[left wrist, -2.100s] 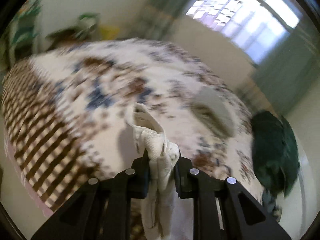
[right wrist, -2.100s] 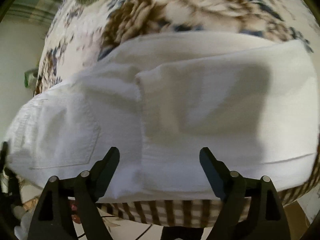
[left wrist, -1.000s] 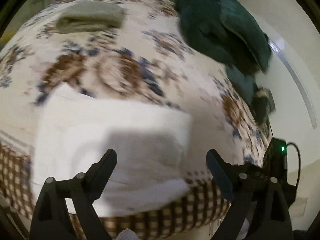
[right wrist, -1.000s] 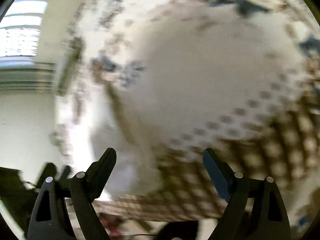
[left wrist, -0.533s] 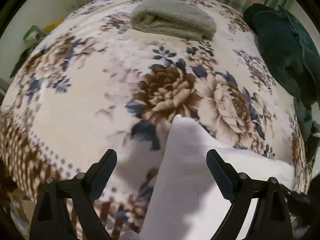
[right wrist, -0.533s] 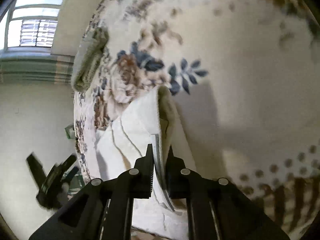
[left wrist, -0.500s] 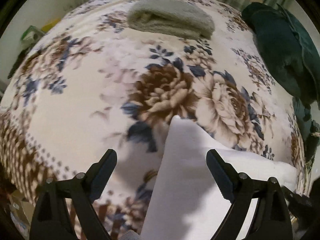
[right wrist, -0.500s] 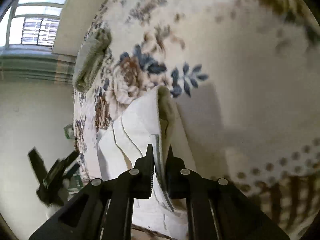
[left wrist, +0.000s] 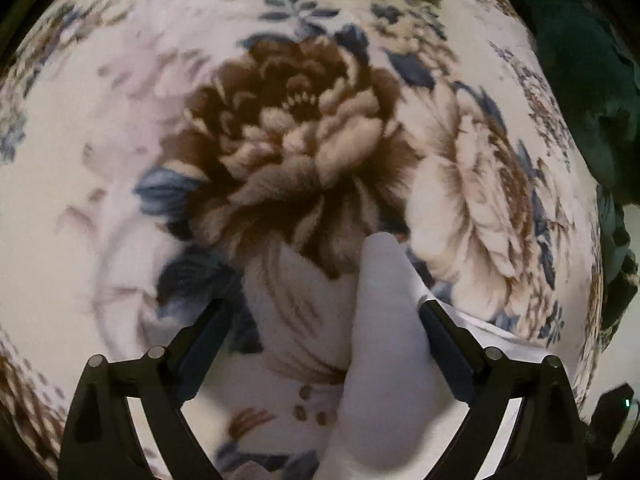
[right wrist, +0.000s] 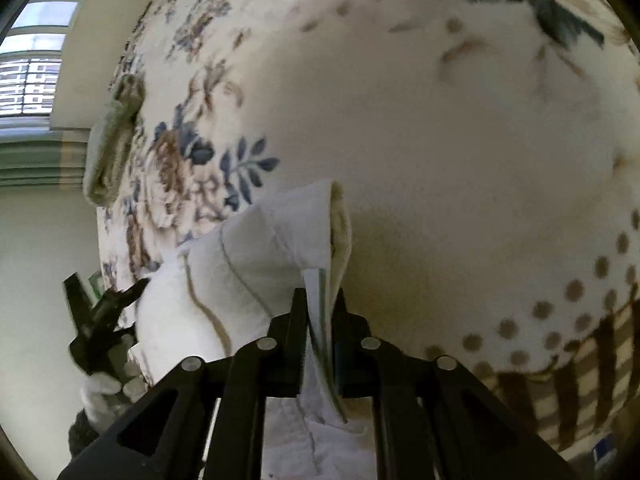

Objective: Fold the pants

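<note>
White cotton pants [right wrist: 256, 264] are pinched at one edge by the right tool [right wrist: 322, 312] on the floral bed blanket [right wrist: 440, 140], while the left tool [left wrist: 320, 332] gapes wide around a corner, likely needing to clamp next.

Left hand-held gripper [left wrist: 322, 312], right hand-held gripper [right wrist: 318, 300]: matte black, silver screws.

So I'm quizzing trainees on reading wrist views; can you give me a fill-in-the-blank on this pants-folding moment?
1. The right claw is ____ on the white pants.
2. The left claw has its fingers spread ____, gripping nothing.
3. The pants lie on a blanket printed with large ____.
4. The folded towel on the blanket is pale ____.

Missing words: shut; open; flowers; green
</note>
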A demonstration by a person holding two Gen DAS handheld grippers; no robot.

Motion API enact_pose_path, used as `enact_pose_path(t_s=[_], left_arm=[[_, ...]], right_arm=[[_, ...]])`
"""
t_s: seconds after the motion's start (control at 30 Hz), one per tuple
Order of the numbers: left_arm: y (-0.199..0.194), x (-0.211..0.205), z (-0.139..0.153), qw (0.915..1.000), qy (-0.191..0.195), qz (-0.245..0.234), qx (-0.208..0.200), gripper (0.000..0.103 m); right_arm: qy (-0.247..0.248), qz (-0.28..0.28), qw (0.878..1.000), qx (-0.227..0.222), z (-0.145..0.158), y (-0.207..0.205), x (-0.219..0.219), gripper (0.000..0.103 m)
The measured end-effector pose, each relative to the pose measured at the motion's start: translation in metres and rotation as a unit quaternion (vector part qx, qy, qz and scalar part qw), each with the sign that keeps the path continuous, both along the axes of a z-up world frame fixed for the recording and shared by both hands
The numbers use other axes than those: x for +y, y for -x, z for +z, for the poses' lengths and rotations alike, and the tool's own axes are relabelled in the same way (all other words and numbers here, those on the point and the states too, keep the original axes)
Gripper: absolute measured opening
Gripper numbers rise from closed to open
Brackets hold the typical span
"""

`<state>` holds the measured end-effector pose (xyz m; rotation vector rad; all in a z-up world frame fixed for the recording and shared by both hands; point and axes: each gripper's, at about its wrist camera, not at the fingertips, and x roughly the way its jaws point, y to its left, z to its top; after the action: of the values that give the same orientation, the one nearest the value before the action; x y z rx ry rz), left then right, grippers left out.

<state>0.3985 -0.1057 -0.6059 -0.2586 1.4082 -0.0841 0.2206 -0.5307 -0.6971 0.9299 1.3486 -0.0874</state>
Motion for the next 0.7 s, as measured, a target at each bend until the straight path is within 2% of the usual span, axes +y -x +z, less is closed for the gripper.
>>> enact_pose_path(t_s=[0.07, 0.1, 0.13, 0.17, 0.27, 0.33, 0.4, 0.5, 0.57, 0.63, 0.7], left_arm=[[0.009, 0.002, 0.019, 0.9999, 0.004, -0.002, -0.016, 0.097], [0.018, 0.004, 0.033, 0.9995, 0.007, -0.002, -0.031, 0.097], [0.025, 0.006, 0.042, 0.9991, 0.007, -0.003, -0.041, 0.097], [0.037, 0.009, 0.056, 0.9983, 0.009, -0.003, -0.057, 0.097], [0.068, 0.009, 0.072, 0.998, 0.013, -0.007, -0.062, 0.097], [0.084, 0.005, 0.067, 0.9984, 0.017, -0.011, -0.052, 0.097], [0.1, -0.006, 0.051, 0.9991, 0.005, -0.029, -0.029, 0.097], [0.112, -0.017, 0.03, 0.9983, -0.027, -0.05, -0.01, 0.097], [0.117, -0.016, 0.021, 0.998, -0.042, -0.046, -0.007, 0.097], [0.116, -0.011, 0.016, 0.9988, -0.032, -0.036, -0.004, 0.097], [0.115, -0.01, 0.016, 0.9988, -0.029, -0.038, -0.006, 0.097]], right_arm=[[-0.026, -0.016, 0.999, 0.014, -0.007, 0.001, -0.002, 0.04], [-0.033, -0.029, 0.999, 0.011, -0.006, 0.002, -0.003, 0.046], [-0.032, -0.034, 0.999, 0.003, 0.001, 0.007, -0.005, 0.057], [-0.028, -0.036, 0.999, -0.004, 0.01, 0.014, -0.008, 0.06], [-0.025, -0.044, 0.999, -0.01, 0.03, 0.037, -0.009, 0.06], [-0.046, -0.067, 0.997, -0.005, 0.034, 0.056, -0.006, 0.061], [-0.057, -0.07, 0.996, -0.008, 0.036, 0.069, 0.005, 0.061], [-0.041, -0.025, 0.999, -0.014, 0.034, 0.073, 0.034, 0.061], [-0.043, -0.001, 0.999, -0.02, 0.029, 0.07, 0.053, 0.061], [-0.032, 0.021, 0.999, -0.028, 0.03, 0.062, 0.069, 0.064], [0.006, 0.053, 0.998, -0.043, 0.04, 0.049, 0.087, 0.065]])
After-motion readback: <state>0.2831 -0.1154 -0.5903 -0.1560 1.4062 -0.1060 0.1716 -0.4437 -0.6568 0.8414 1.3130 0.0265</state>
